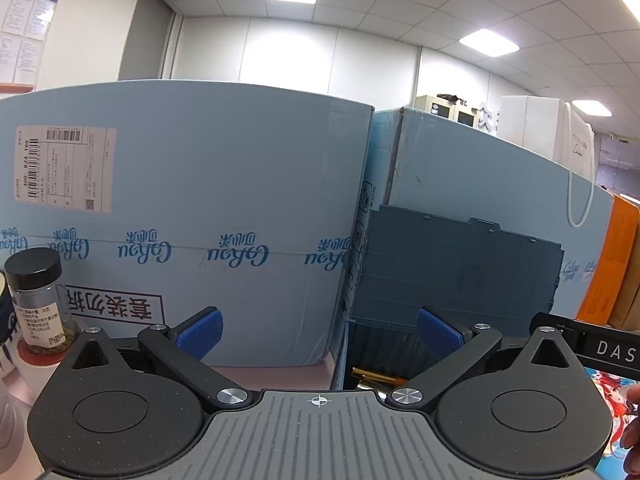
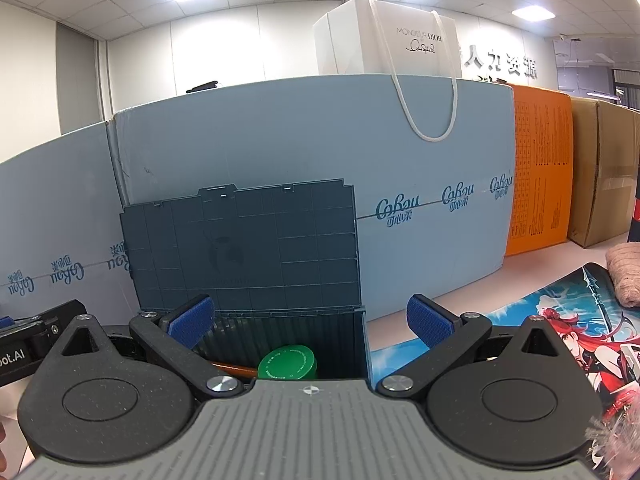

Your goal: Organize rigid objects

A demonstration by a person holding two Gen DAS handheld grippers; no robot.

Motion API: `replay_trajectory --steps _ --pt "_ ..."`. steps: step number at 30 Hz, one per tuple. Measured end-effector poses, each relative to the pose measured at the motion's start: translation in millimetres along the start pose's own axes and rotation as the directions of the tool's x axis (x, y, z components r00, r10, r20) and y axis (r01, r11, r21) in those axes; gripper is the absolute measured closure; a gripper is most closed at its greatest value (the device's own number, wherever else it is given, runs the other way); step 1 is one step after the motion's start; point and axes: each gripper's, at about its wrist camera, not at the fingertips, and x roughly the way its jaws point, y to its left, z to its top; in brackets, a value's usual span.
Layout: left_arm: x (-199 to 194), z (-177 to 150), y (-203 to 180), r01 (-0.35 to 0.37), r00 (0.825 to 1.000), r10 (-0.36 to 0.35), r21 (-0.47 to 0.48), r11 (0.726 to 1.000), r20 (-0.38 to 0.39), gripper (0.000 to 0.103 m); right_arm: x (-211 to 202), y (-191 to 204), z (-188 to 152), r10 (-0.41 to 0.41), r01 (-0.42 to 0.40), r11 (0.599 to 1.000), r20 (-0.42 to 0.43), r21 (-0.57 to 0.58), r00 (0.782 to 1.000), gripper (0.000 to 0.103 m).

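Fingers [image 2: 192,322] spread over storage box [image 2: 360,340], lid [image 2: 240,248] upright

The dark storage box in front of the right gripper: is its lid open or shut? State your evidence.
Open. The lid stands upright against the blue carton, and the box interior shows a green cap inside.

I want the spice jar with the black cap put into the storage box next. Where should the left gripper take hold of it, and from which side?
Grip the spice jar on its clear round body just under the black cap, coming in level from the front. It stands upright, so the open left gripper can probably close on opposite sides of the body. A white object crowds its left, so approaching from there looks awkward.
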Motion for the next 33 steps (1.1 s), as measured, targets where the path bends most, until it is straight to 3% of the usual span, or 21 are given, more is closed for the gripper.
replay_trajectory --steps 33 --pt "4.6 -0.2 -0.5 -0.004 1.0 0.004 0.005 1.0 -0.012 0.0 1.8 0.0 -0.8 0.0 0.0 1.0 -0.013 -0.004 1.0 0.0"
